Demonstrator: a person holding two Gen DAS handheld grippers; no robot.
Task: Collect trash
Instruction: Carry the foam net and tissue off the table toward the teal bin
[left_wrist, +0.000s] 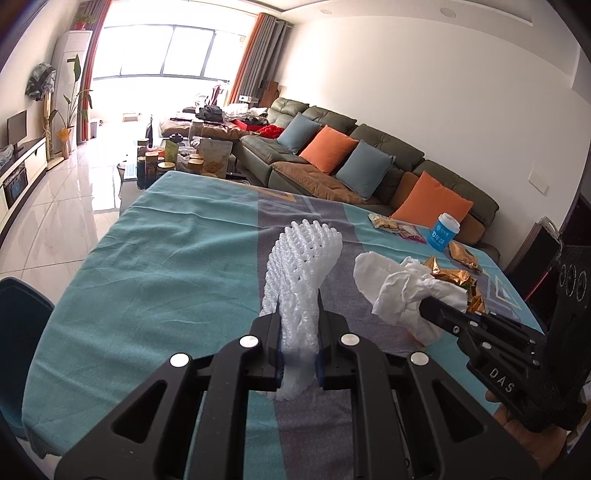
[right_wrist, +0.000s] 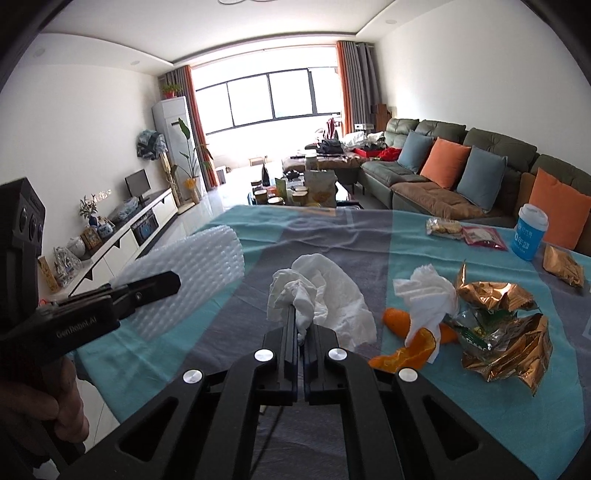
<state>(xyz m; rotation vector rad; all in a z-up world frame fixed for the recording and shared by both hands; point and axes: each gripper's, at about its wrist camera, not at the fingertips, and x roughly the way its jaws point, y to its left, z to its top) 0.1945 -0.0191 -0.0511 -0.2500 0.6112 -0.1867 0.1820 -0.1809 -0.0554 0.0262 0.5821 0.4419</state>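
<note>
With the left gripper (left_wrist: 298, 325) clamped on the white foam net (left_wrist: 301, 273) and the right gripper (right_wrist: 300, 325) pinching a crumpled tissue (right_wrist: 317, 295) just above the counter (right_wrist: 229, 332), the thin tissue may tear or slip free.

**What you can't really make out here**

The foam net's (left_wrist: 295, 288) bottom end goes blurry between the left gripper's (left_wrist: 298, 317) jaws. The tissue (right_wrist: 317, 295) covers the right gripper's (right_wrist: 300, 325) tips. A second tissue (right_wrist: 428, 299) lies over part of the orange peel (right_wrist: 402, 350). The blue cup's (right_wrist: 529, 232) print is too small to read, and the coffee-table jars (left_wrist: 155, 162) are a jumble.
</note>
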